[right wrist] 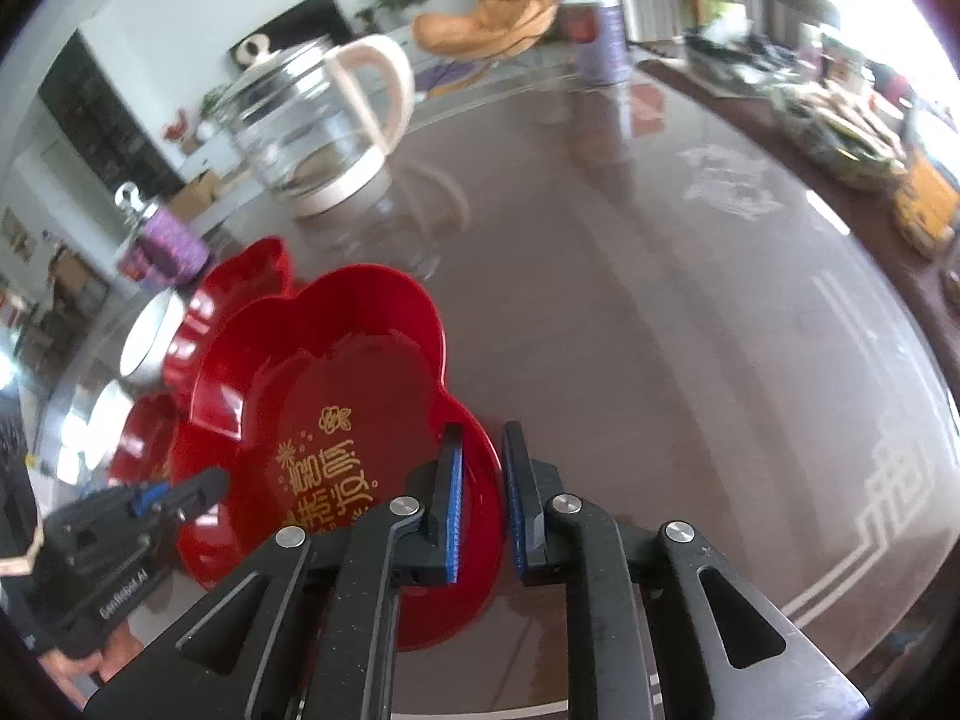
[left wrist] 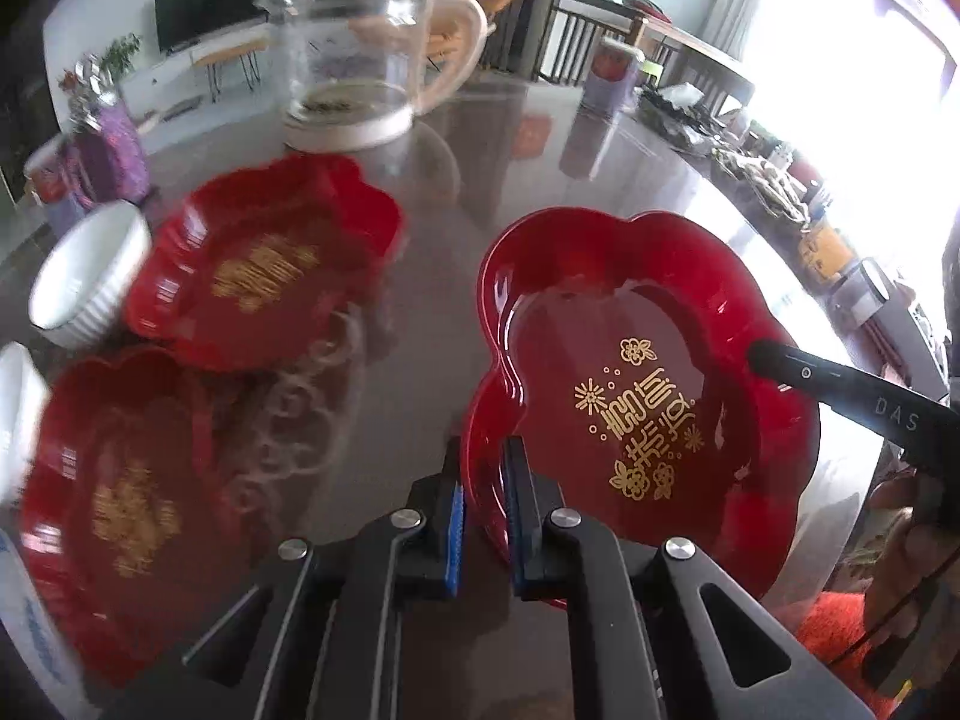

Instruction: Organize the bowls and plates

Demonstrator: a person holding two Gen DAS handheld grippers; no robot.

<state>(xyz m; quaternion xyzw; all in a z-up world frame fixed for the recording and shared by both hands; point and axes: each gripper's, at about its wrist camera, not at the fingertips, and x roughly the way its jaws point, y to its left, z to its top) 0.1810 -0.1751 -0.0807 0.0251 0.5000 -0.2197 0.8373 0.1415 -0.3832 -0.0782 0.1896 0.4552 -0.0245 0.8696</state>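
Note:
A red flower-shaped plate with gold lettering (left wrist: 630, 372) is held above the glossy brown table. My left gripper (left wrist: 483, 516) is shut on its left rim. My right gripper (right wrist: 483, 504) is shut on the opposite rim of the same plate (right wrist: 324, 396); its finger also shows in the left wrist view (left wrist: 840, 384). Two more red plates lie on the table to the left, one far (left wrist: 264, 264) and one near (left wrist: 120, 504). A white ribbed bowl (left wrist: 84, 282) stands beside the far plate, and another white bowl's edge (left wrist: 18, 414) shows at the left border.
A glass kettle with a cream handle (left wrist: 366, 60) stands at the back of the table. A purple can (left wrist: 609, 75) is farther right, a purple jar (left wrist: 108, 144) at the left. Clutter (left wrist: 768, 180) lines the table's right edge.

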